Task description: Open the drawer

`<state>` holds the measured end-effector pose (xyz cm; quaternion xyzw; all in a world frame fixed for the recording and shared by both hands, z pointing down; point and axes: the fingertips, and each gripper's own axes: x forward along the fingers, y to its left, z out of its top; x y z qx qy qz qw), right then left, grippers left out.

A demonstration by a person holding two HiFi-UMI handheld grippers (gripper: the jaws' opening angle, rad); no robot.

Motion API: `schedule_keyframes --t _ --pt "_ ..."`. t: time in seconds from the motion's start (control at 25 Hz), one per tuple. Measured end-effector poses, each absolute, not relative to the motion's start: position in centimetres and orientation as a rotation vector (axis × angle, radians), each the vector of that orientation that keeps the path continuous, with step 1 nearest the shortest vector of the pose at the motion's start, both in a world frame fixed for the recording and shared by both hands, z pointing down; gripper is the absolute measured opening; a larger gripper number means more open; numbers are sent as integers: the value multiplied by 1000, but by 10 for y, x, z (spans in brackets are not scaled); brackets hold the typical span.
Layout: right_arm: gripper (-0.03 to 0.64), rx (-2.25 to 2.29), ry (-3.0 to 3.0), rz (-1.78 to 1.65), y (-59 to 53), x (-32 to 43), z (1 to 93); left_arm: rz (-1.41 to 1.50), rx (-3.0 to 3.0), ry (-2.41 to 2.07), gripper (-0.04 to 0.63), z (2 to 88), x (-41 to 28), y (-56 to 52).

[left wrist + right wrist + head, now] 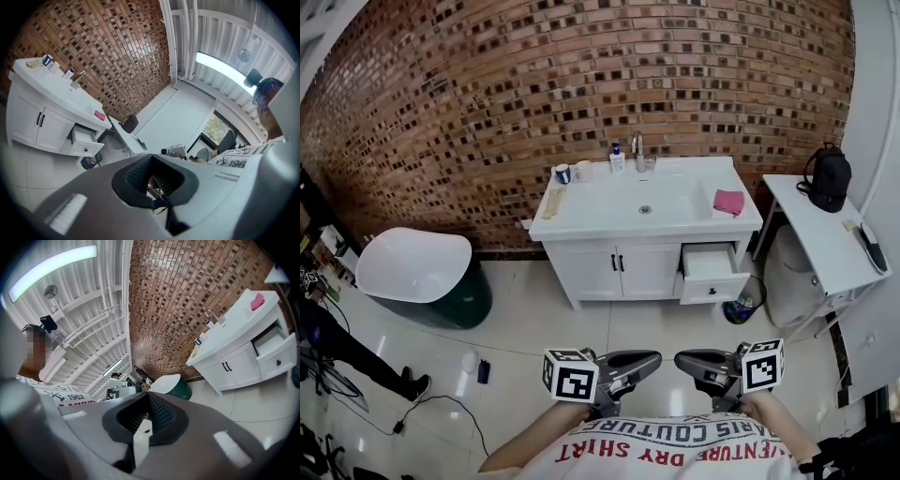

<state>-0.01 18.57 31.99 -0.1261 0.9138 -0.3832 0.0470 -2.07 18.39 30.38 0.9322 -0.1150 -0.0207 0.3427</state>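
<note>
The white vanity (619, 267) stands against the brick wall, and its right-hand drawer (712, 267) is pulled out, front tilted toward the floor. That drawer (86, 142) also shows in the left gripper view, and in the right gripper view the drawer (276, 352) appears at the far right. Both grippers hang close to my chest, far from the vanity, tips pointing at each other. The left gripper (654, 359) is shut with nothing in it, and so is the right gripper (681, 359). Each gripper view shows only its own closed jaws up close.
A pink cloth (728, 202), cups and a faucet (637, 150) sit on the vanity top. A white tub on a green base (417, 272) stands left. A white side table (830, 234) carries a black bag (828, 178). A bin (741, 307) sits under the drawer. A person's leg (347, 352) and a cable lie left.
</note>
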Motion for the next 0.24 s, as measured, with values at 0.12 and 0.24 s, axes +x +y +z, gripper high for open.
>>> schedule_keyframes --t 0.12,0.24 --pt "6 -398 2789 -1171 188 2 320 -53 2427 -288 -14 301 -19 186" --pt "6 -409 2794 -1173 189 3 321 -50 2433 -286 -14 300 -18 185"
